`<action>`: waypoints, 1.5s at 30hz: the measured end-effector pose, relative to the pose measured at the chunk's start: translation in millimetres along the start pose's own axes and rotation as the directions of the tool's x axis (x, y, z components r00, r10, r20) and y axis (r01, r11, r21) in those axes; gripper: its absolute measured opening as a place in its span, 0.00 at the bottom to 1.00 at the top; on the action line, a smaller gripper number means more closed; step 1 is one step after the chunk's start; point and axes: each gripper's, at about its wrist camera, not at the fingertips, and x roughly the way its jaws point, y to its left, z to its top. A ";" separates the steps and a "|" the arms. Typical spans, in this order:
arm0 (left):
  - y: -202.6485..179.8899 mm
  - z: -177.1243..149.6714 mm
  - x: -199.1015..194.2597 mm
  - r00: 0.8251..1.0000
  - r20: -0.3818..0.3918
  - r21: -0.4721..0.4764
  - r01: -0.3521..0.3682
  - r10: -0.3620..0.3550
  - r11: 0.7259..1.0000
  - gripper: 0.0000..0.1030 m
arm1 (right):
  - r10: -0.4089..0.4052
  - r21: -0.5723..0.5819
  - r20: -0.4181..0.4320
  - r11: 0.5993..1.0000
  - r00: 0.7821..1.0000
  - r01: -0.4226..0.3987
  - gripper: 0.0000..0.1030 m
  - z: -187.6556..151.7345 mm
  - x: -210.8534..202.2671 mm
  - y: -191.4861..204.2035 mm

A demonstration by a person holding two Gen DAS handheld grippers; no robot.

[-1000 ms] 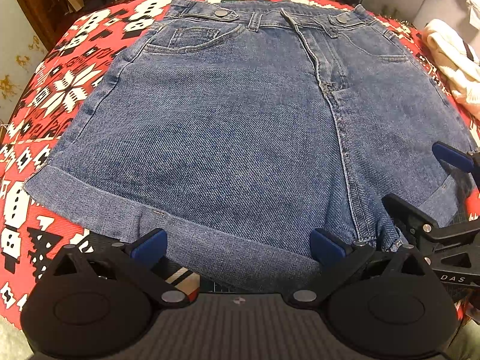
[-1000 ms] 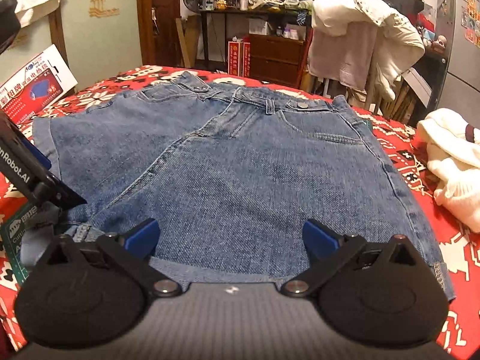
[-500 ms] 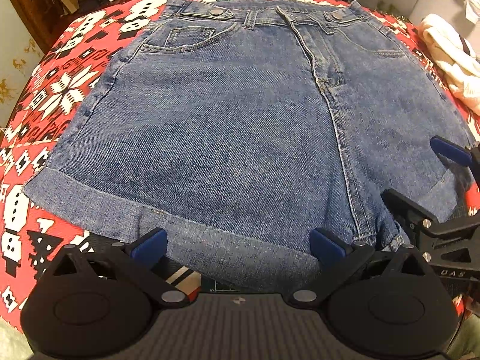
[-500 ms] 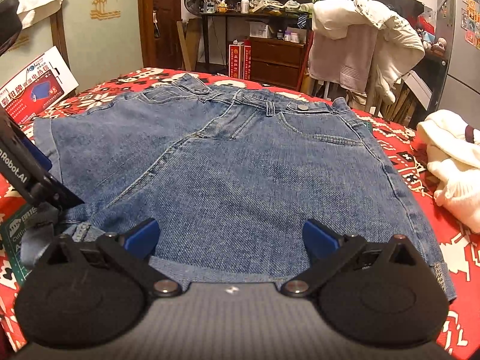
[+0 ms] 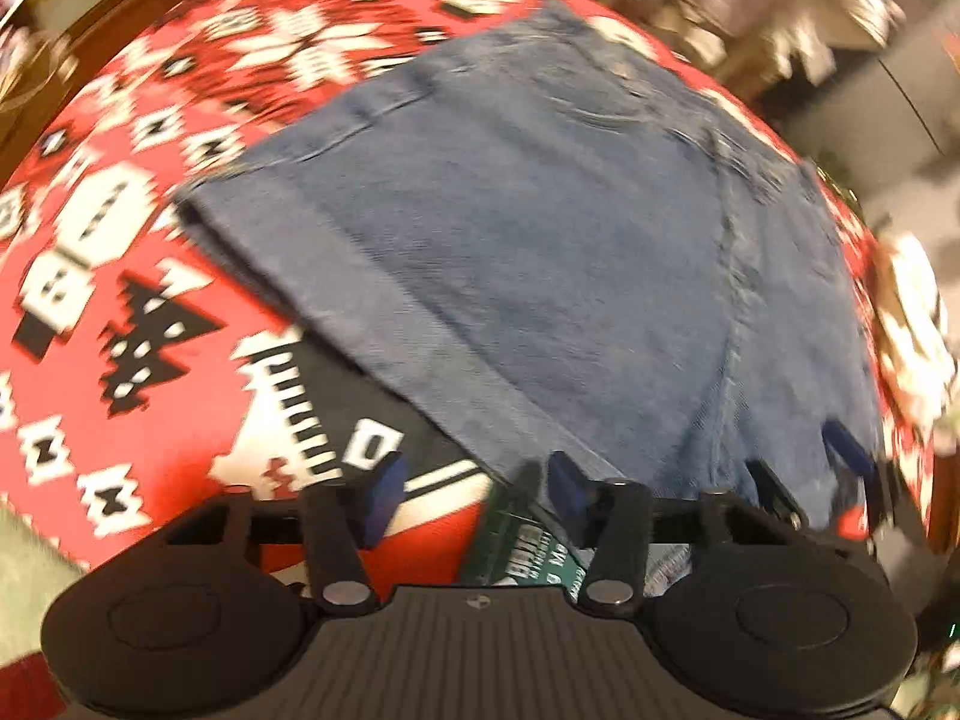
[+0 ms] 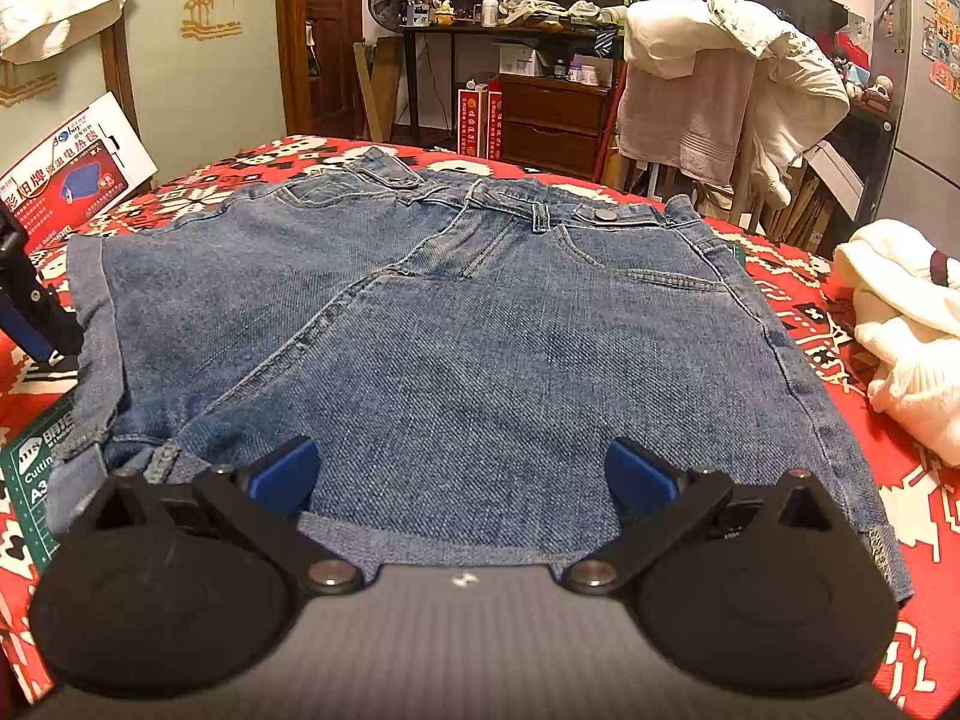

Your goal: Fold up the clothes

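Across my blurred left view, denim shorts (image 5: 540,252) fill the centre on a red patterned cloth (image 5: 108,276); my left gripper (image 5: 474,489) stands parted at bottom, holding nothing. Right view: shorts lie flat mid-frame, my right gripper (image 6: 462,471) spread wide over the hem.

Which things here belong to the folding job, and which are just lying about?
For the job: denim shorts, left gripper, right gripper.

Lying about: white garment, green cutting mat, red patterned cover, printed box.
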 end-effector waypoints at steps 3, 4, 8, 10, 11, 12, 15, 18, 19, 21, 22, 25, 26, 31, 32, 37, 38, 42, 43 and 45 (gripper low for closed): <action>4.4 5.7 4.8 1.000 0.014 -0.040 -0.012 0.012 0.999 0.41 | 0.000 0.000 0.000 1.000 1.000 0.000 1.00 0.0 0.3 0.2; 3.7 7.6 5.8 0.999 0.027 -0.041 -0.023 0.025 0.999 0.41 | 0.000 0.000 0.000 1.000 1.000 0.000 1.00 -0.2 0.3 0.2; -8.0 12.1 7.7 0.993 0.071 0.002 -0.095 0.094 0.996 0.38 | 0.000 0.000 0.001 1.000 1.000 0.000 1.00 -0.6 0.5 -0.1; -13.5 10.5 6.5 0.989 0.085 0.040 -0.127 0.123 0.991 0.39 | 0.000 0.000 0.001 1.000 1.000 0.000 1.00 -0.6 0.6 0.0; -17.7 9.8 7.6 0.986 0.093 0.064 -0.146 0.140 0.987 0.39 | 0.000 -0.001 0.001 1.000 1.000 0.000 1.00 -0.6 0.6 0.2; -22.2 8.9 8.8 0.982 0.101 0.088 -0.166 0.157 0.982 0.39 | -0.001 -0.001 0.001 1.000 1.000 0.001 1.00 -0.6 0.4 0.6; -36.3 7.3 12.7 0.968 0.131 0.167 -0.234 0.213 0.958 0.40 | -0.001 -0.002 0.001 1.000 1.000 0.001 1.00 -0.7 0.4 0.7; -49.0 7.2 16.6 0.953 0.172 0.235 -0.285 0.249 0.929 0.26 | 0.000 -0.001 0.001 1.000 1.000 0.000 1.00 -0.6 0.5 0.3; -53.3 6.9 17.6 0.949 0.182 0.249 -0.297 0.257 0.922 0.24 | 0.000 -0.001 0.001 1.000 1.000 0.000 1.00 -0.5 0.6 0.3; -63.9 4.0 21.2 0.931 0.211 0.286 -0.349 0.297 0.892 0.16 | 0.000 -0.002 0.001 1.000 1.000 0.000 0.99 -0.3 0.6 0.2; -69.4 0.8 22.3 0.921 0.227 0.307 -0.377 0.318 0.874 0.14 | -0.001 -0.002 0.001 1.000 1.000 0.001 1.00 -0.4 0.6 0.3; -80.4 -10.3 24.7 0.885 0.264 0.353 -0.459 0.383 0.815 0.04 | -0.001 -0.002 0.001 1.000 1.000 0.001 1.00 -0.6 0.5 0.6; -80.6 -14.0 23.9 0.878 0.267 0.359 -0.474 0.398 0.804 0.03 | -0.001 -0.002 0.001 1.000 1.000 0.001 1.00 -0.7 0.5 0.6; -64.3 -24.9 13.4 0.871 0.233 0.335 -0.489 0.432 0.806 0.02 | -0.001 -0.001 0.001 1.000 1.000 0.001 1.00 -0.9 0.4 0.4; -60.6 -25.5 11.7 0.875 0.225 0.329 -0.483 0.429 0.811 0.02 | -0.001 -0.002 0.001 1.000 1.000 0.001 0.99 -0.8 0.5 0.4; -57.3 -26.4 4.1 0.883 0.226 0.316 -0.465 0.411 0.827 0.02 | -0.001 -0.001 0.001 1.000 1.000 0.001 1.00 -0.6 0.7 0.7; -56.1 -26.4 2.9 0.886 0.221 0.310 -0.460 0.407 0.832 0.02 | -0.001 -0.002 0.001 1.000 1.000 0.001 1.00 -0.7 0.9 0.7; -45.6 -22.9 -6.1 0.904 0.196 0.263 -0.421 0.379 0.868 0.01 | -0.001 -0.002 0.001 1.000 1.000 0.001 1.00 -0.6 1.0 0.6; -42.0 -20.8 -9.8 0.909 0.193 0.245 -0.408 0.368 0.879 0.03 | -0.001 -0.002 0.001 1.000 1.000 0.001 0.99 -0.4 1.0 0.5; -33.7 -13.6 -16.5 0.914 0.190 0.200 -0.394 0.359 0.897 0.07 | -0.001 -0.001 0.001 1.000 1.000 0.001 1.00 -0.5 1.0 0.6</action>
